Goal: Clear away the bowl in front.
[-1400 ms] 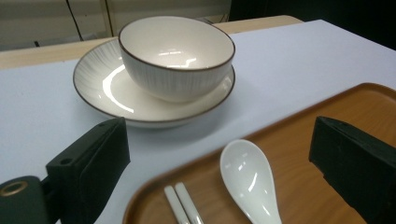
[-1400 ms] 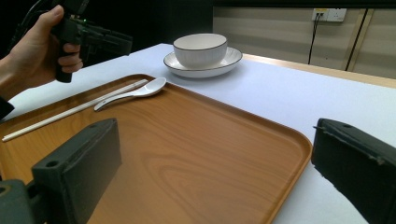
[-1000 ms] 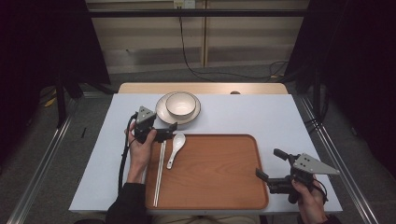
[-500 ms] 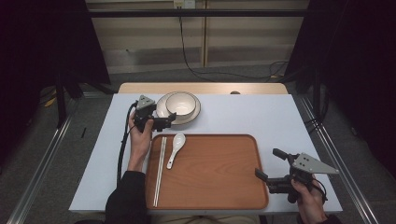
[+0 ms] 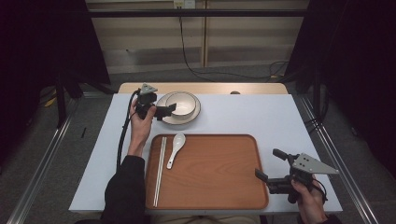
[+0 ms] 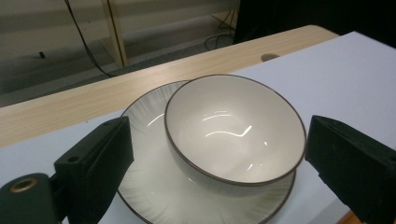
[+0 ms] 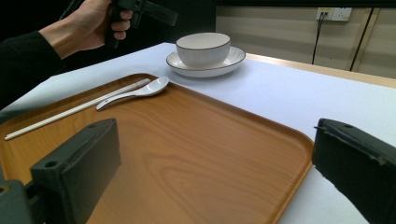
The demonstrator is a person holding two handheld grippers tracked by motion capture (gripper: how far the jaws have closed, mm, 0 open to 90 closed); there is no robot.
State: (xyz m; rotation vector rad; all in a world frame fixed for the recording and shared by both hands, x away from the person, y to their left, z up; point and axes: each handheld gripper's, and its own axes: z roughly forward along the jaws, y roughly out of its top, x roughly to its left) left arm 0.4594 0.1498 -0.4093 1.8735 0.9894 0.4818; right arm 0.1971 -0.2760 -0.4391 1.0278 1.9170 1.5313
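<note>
Hovering at the upper left of the high view, the left gripper (image 5: 167, 111) holds its jaws spread wide beside a white bowl (image 5: 181, 103) sitting on a plate (image 5: 194, 114), apparently without touching. At lower right, the right gripper (image 5: 270, 164) waits open over the edge of a wooden tray (image 5: 215, 172) bearing chopsticks (image 5: 159, 171) and a spoon (image 5: 174, 148).

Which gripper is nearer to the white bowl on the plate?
The left. The left gripper is open at the bowl's left edge, beside the plate. The right gripper is open at the tray's near right corner, far away.
</note>
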